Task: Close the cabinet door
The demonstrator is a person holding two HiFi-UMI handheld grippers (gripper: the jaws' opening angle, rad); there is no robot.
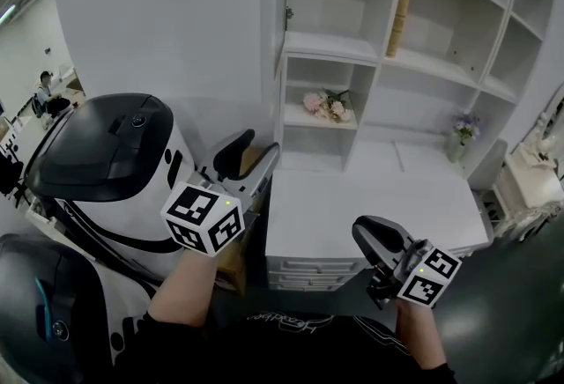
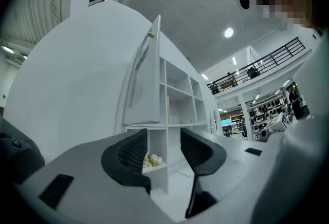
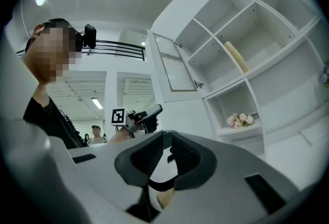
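The white shelf cabinet (image 1: 397, 48) stands ahead with its upper door (image 1: 274, 12) swung out towards me, edge-on in the head view. The left gripper view shows the door (image 2: 146, 79) above and beyond the jaws; the right gripper view shows its glazed panel (image 3: 172, 71). My left gripper (image 1: 251, 164) is held up left of the desk, below the door; it is open (image 2: 163, 152) with nothing between its fingers and apart from the door. My right gripper (image 1: 374, 241) hangs low over the desk's front edge, its fingertips together (image 3: 164, 138), holding nothing.
A white desk top (image 1: 352, 206) with drawers runs below the shelves. Pink flowers (image 1: 324, 104) sit in a low compartment, a tan upright book (image 1: 399, 21) higher up, a purple flower vase (image 1: 462, 129) at the right. A bulky white-and-black machine (image 1: 106, 153) crowds my left.
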